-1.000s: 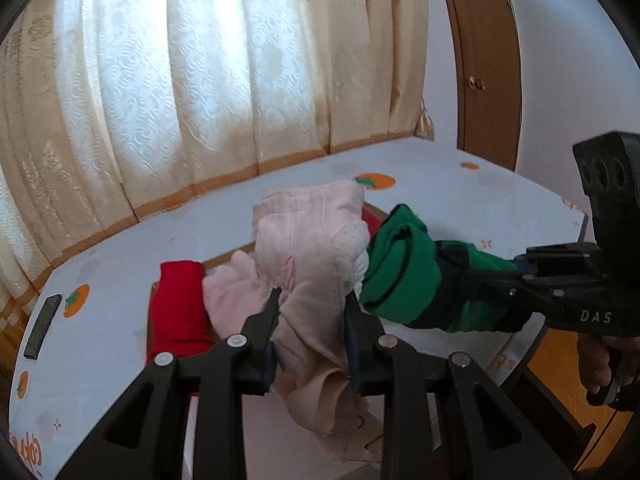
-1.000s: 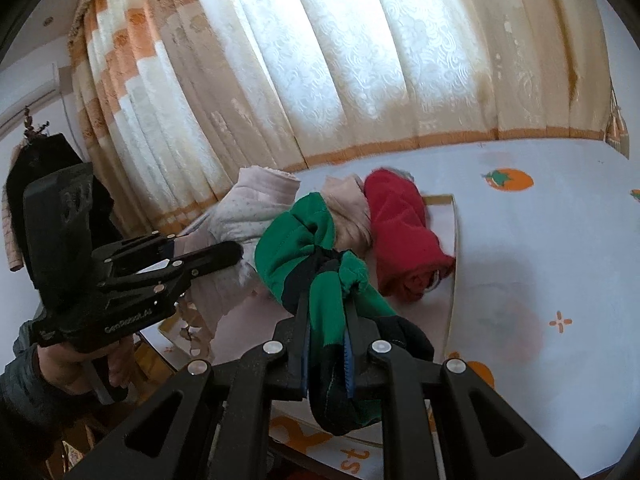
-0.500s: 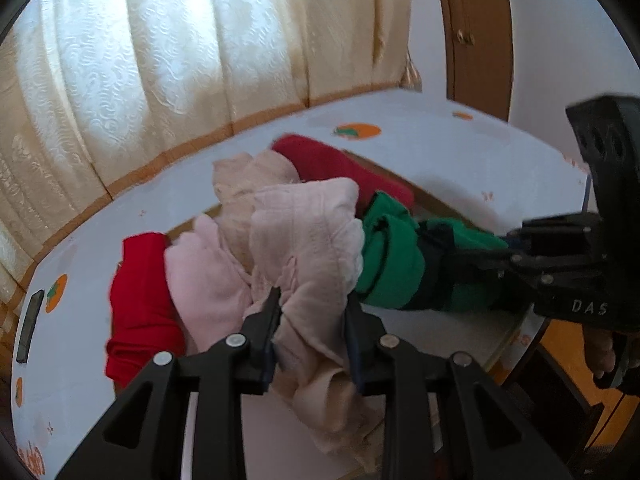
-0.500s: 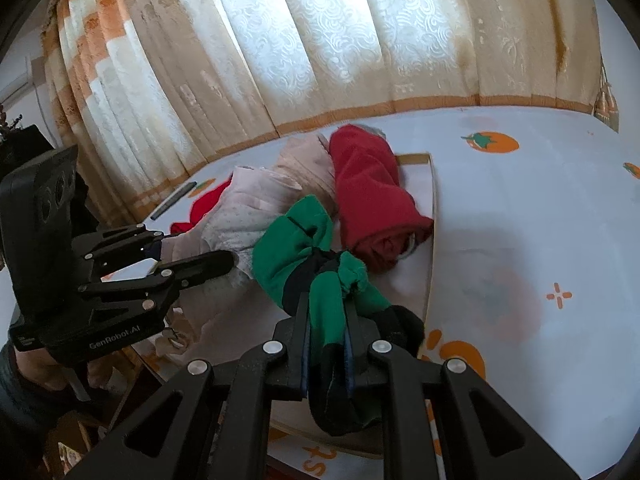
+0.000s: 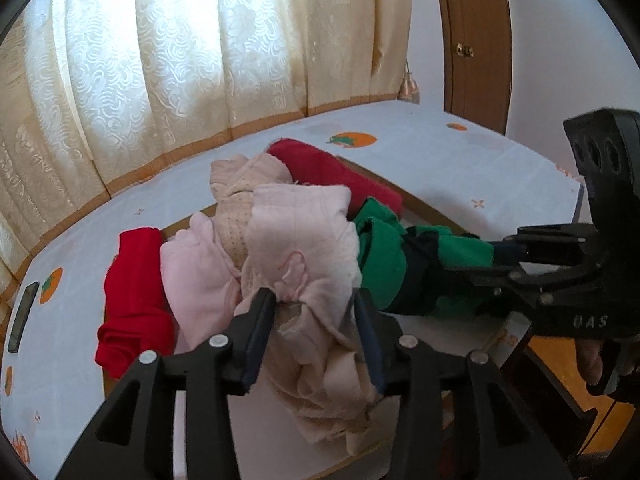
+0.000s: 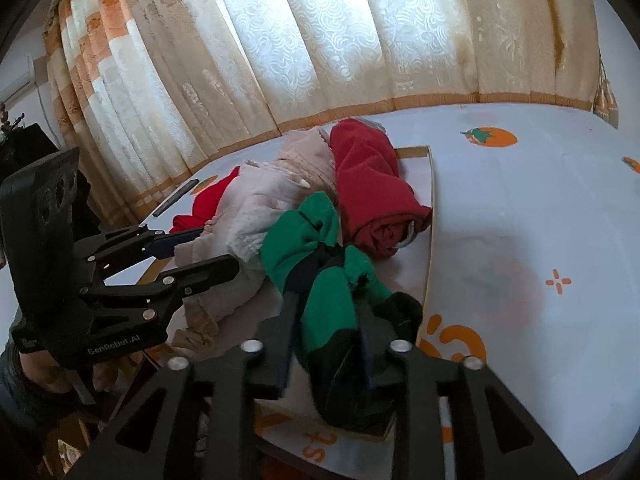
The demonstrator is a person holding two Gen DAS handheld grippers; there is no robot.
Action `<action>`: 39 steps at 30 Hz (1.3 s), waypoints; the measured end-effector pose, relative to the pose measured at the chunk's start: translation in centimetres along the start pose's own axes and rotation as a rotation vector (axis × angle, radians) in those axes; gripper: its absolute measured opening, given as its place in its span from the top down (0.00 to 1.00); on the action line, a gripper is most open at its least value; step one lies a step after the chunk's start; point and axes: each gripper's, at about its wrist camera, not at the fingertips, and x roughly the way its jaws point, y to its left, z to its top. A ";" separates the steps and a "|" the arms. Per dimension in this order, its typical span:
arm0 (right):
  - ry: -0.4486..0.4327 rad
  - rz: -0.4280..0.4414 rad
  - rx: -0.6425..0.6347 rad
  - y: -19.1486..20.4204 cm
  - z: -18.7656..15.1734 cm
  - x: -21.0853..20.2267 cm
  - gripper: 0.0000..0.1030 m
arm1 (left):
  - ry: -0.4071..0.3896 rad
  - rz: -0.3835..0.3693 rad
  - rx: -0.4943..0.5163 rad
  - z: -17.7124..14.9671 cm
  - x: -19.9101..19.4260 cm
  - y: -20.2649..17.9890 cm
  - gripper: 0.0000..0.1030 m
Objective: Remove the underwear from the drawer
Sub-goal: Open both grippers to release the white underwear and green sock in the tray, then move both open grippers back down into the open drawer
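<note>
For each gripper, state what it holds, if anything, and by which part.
Both are opening. The left gripper has the pale pink garment between its fingers at its crumpled near end; the right gripper has the green and black garment mid-length.

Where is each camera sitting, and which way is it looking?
Left wrist: sits on the left gripper, looking along its opening jaws, pale pink garment between them; curtain behind; the right gripper and a hand show.
Right wrist: sits on the right gripper, looking along its opening jaws, green and black garment between them; the left gripper and a hand show.
Shared: clothes pile, curtain, and a dark red garment.
</note>
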 end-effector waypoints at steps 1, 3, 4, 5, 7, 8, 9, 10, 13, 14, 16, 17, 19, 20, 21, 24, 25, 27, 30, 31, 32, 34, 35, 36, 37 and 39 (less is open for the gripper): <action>-0.008 -0.001 -0.008 0.2 -0.1 -0.2 0.55 | -0.009 -0.004 -0.004 -0.1 -0.3 0.0 0.55; -0.024 -0.007 -0.024 0.6 -0.3 -0.6 0.48 | -0.018 -0.006 -0.002 -0.2 -0.6 -0.2 0.54; -0.027 -0.009 -0.027 0.8 -0.3 -0.7 0.46 | -0.025 -0.003 0.001 -0.3 -0.9 -0.3 0.54; -0.032 -0.011 -0.028 0.9 -0.4 -0.9 0.45 | -0.029 -0.003 0.002 -0.4 -1.1 -0.4 0.54; -0.034 -0.007 -0.018 0.9 -0.6 -1.2 0.45 | -0.040 -0.006 0.004 -0.5 -1.6 -0.6 0.53; -0.036 -0.007 -0.013 0.9 -0.7 -1.4 0.44 | -0.045 -0.007 0.001 -0.6 -1.9 -0.6 0.52; -0.039 -0.010 -0.011 0.9 -0.8 -1.6 0.44 | -0.052 -0.015 -0.006 -0.8 -2.2 -0.7 0.51; -0.041 -0.012 -0.010 0.9 -0.9 -1.8 0.44 | -0.055 -0.020 -0.007 -0.9 -2.4 -0.7 0.50; -0.045 -0.010 -0.002 0.9 -1.3 -2.4 0.44 | -0.065 -0.026 -0.011 -1.4 -3.2 -0.8 0.50; -0.047 -0.011 0.000 1.0 -1.5 -2.6 0.44 | -0.066 -0.030 -0.013 -1.6 -3.5 -0.8 0.50; -0.049 -0.010 0.001 1.1 -1.8 -3.1 0.43 | -0.073 -0.031 -0.020 -2.0 -4.0 -0.7 0.49; -0.048 -0.009 0.001 1.2 -1.8 -3.2 0.42 | -0.074 -0.035 -0.024 -2.1 -4.2 -0.6 0.49; -0.049 -0.006 0.001 1.4 -2.1 -3.5 0.40 | -0.080 -0.037 -0.031 -2.4 -4.5 -0.4 0.47; -0.048 -0.004 0.000 1.5 -2.3 -3.6 0.38 | -0.082 -0.038 -0.035 -2.7 -4.8 -0.4 0.47; -0.047 -0.002 -0.001 1.6 -2.4 -3.7 0.38 | -0.083 -0.039 -0.037 -2.9 -5.0 -0.4 0.46; -0.041 0.003 -0.001 2.0 -3.2 -4.0 0.38 | -0.085 -0.043 -0.052 -3.5 -5.5 -0.3 0.46; -0.046 0.004 -0.002 2.2 -3.4 -4.3 0.38 | -0.090 -0.050 -0.060 -3.8 -5.8 -0.3 0.46; -0.061 0.003 -0.008 2.6 -3.8 -4.9 0.37 | -0.098 -0.059 -0.074 -4.4 -6.3 -0.3 0.46; -0.073 0.015 -0.007 3.0 -4.5 -5.6 0.37 | -0.103 -0.073 -0.094 -5.3 -6.9 -0.5 0.44; -0.075 0.010 -0.011 3.1 -4.7 -5.8 0.37 | -0.102 -0.076 -0.098 -5.6 -7.0 -0.6 0.44; -0.077 0.004 -0.020 3.4 -4.9 -5.9 0.37 | -0.099 -0.077 -0.102 -6.0 -7.2 -0.7 0.44; -0.083 -0.008 -0.041 3.8 -5.2 -6.2 0.37 | -0.102 -0.078 -0.109 -6.5 -7.6 -0.7 0.44; -0.085 -0.011 -0.046 3.9 -5.3 -6.4 0.37 | -0.105 -0.074 -0.111 -6.7 -7.9 -0.7 0.44; -0.087 -0.014 -0.051 4.1 -5.5 -6.6 0.37 | -0.107 -0.071 -0.112 -7.0 -8.2 -0.7 0.44; -0.090 -0.015 -0.056 4.2 -5.7 -6.8 0.37 | -0.108 -0.072 -0.114 -7.1 -8.3 -0.7 0.43; -0.094 -0.012 -0.067 4.7 -6.1 -7.1 0.37 | -0.105 -0.078 -0.124 -7.6 -8.6 -0.7 0.42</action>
